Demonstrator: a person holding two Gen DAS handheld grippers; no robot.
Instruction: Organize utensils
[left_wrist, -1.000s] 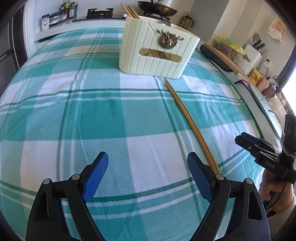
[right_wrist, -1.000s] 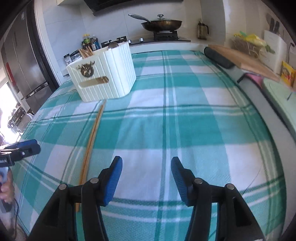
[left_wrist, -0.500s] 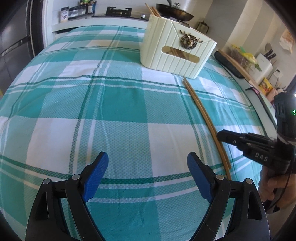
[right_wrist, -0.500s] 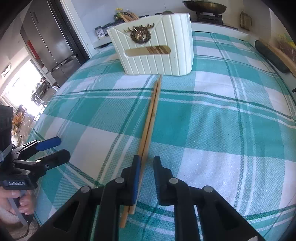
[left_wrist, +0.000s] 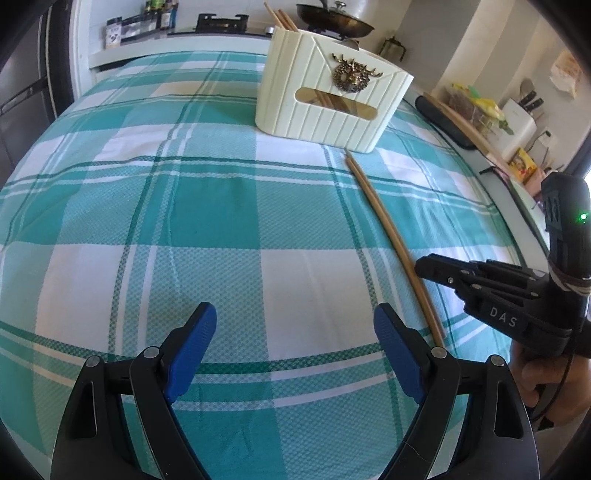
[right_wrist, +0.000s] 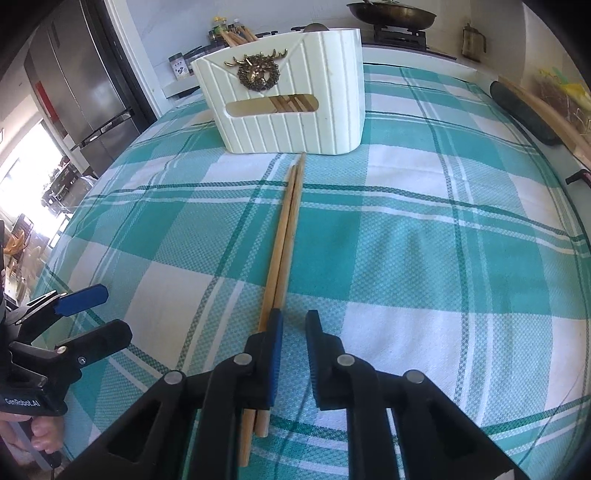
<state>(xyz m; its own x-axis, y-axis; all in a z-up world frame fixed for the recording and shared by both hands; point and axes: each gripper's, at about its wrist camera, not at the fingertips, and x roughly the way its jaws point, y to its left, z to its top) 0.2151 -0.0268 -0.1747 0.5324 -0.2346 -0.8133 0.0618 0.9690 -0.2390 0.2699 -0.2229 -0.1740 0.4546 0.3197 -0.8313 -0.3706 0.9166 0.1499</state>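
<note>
Covering the whole tabletop (right_wrist: 424, 229), the checked cloth carries our cream utensil holder (right_wrist: 291, 107) at the far side, with several chopsticks already standing in it. One pair of chopsticks (right_wrist: 286, 236) lies flat on the cloth, tips just short of the holder, so we judge the task partly done. Our left tool (left_wrist: 291, 328) hovers low, wide open and empty. Our right tool (right_wrist: 293, 328) sits low over the pair's near end, narrowed but not clamped; the chopsticks pass under its left finger.
</note>
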